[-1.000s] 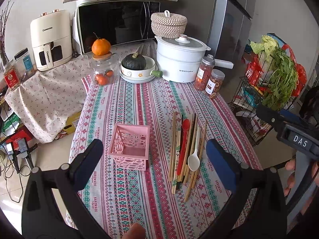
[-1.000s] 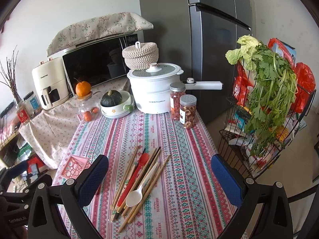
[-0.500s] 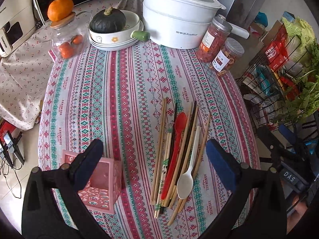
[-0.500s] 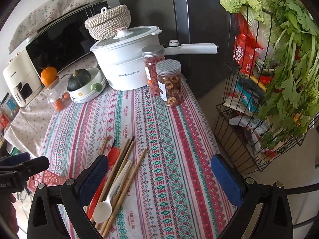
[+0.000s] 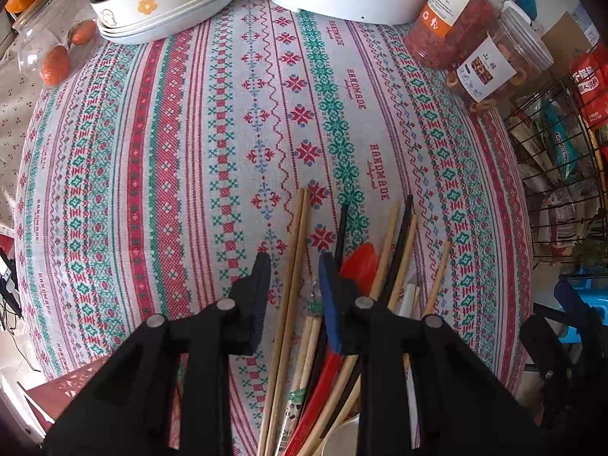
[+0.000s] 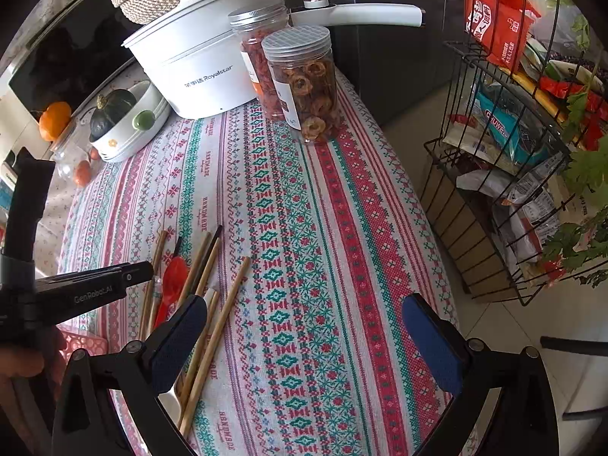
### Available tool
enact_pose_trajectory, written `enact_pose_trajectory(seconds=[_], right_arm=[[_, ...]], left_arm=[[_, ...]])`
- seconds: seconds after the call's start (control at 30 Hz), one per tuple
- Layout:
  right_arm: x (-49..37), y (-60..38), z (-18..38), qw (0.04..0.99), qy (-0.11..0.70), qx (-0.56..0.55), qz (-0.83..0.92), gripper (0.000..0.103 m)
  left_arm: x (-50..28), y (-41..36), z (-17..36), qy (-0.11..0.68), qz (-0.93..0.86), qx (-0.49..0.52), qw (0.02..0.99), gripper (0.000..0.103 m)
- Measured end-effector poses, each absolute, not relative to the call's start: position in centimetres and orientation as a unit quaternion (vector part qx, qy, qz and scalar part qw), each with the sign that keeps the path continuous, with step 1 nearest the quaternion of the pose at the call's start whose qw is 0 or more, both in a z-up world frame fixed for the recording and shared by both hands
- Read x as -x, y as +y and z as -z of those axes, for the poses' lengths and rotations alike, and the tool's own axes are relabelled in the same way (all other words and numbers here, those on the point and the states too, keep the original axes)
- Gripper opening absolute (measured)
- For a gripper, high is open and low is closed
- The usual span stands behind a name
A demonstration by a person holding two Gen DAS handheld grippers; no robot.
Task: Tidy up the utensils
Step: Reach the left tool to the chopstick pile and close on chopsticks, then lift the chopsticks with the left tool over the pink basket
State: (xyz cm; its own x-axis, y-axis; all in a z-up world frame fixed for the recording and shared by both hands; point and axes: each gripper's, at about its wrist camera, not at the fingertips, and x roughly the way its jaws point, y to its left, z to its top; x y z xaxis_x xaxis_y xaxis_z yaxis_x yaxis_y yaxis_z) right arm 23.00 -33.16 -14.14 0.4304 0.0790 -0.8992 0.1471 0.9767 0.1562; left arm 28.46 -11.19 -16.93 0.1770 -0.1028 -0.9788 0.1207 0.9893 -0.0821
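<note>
at the lower centre of the left wrist frame, the left gripper (image 5: 294, 266) was seen with jaws narrowed around a pair of wooden chopsticks (image 5: 292, 266), contact unconfirmed. the utensil pile (image 6: 190, 285) lay lower left in the right view; the right gripper (image 6: 304, 334) was held wide, empty.

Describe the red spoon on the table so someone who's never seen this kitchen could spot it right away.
Start at the big white pot at the back of the striped tablecloth, then come toward the near edge to the bundle of chopsticks. The red spoon lies among them, the only bright red plastic piece there, broad-bowled where the sticks are thin.
</note>
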Motion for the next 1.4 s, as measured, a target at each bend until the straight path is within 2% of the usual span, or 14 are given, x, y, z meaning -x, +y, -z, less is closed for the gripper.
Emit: enact_pose_trajectory(seconds=[0.23, 0.33, 0.43, 0.73, 0.83, 0.9, 1.0, 1.13, 1.2, 1.33, 1.37, 1.4], right_arm=[[-23.3, -32.9, 14.5, 0.835, 0.539, -0.11, 0.009, 0.103], [-23.4, -33.0, 14.9, 0.831, 0.543, -0.119, 0.006, 0.103], [-23.6, -32.9, 15.3, 0.827, 0.548, -0.129, -0.003, 0.103], [-24.2, -31.8, 16.4, 0.822, 0.55, -0.147, -0.024, 0.099], [-24.6, -31.1, 16.9, 0.82, 0.554, -0.144, -0.028, 0.089], [-24.7, -30.6, 17.3, 0.82, 0.555, -0.141, -0.028, 0.072], [-24.9, -29.9, 17.7, 0.82, 0.555, -0.138, -0.032, 0.056], [-25.2, -29.0, 18.6, 0.82, 0.557, -0.13, -0.032, 0.051], [-25.4, -28.4, 19.4, 0.815, 0.567, -0.117, -0.021, 0.045], [-25.1, -26.4, 19.5, 0.829, 0.557, -0.041, 0.002, 0.036], [-25.0, -25.9, 19.6, 0.831, 0.555, -0.026, 0.002, 0.031], [-24.9, -25.5, 19.6, 0.833, 0.554, -0.017, 0.0, 0.021]], left_arm=[[-29.7, -11.4, 17.7, 0.643, 0.068, -0.005, 0.763, 0.022], [-29.2, -12.1, 17.9, 0.642, 0.066, -0.024, 0.763, 0.011], [-28.8, -12.3, 17.6, 0.638, 0.069, -0.008, 0.767, 0.01], [-22.8, -9.2, 9.0, 0.559, 0.132, -0.005, 0.818, 0.01], [-20.4, -7.2, 7.0, 0.529, 0.156, -0.005, 0.834, 0.01], [-19.3, -6.1, 6.2, 0.515, 0.17, 0.0, 0.84, 0.01], [-18.2, -4.9, 6.4, 0.497, 0.183, 0.013, 0.848, 0.009], [-16.2, -2.5, 6.7, 0.483, 0.19, 0.049, 0.853, 0.009], [-15.1, -1.6, 6.8, 0.474, 0.189, 0.064, 0.857, 0.009], [-13.3, 0.1, 6.6, 0.449, 0.188, 0.092, 0.869, 0.009], [-12.9, 0.5, 6.5, 0.441, 0.188, 0.1, 0.872, 0.009], [-12.6, 0.6, 6.4, 0.437, 0.19, 0.104, 0.873, 0.009]])
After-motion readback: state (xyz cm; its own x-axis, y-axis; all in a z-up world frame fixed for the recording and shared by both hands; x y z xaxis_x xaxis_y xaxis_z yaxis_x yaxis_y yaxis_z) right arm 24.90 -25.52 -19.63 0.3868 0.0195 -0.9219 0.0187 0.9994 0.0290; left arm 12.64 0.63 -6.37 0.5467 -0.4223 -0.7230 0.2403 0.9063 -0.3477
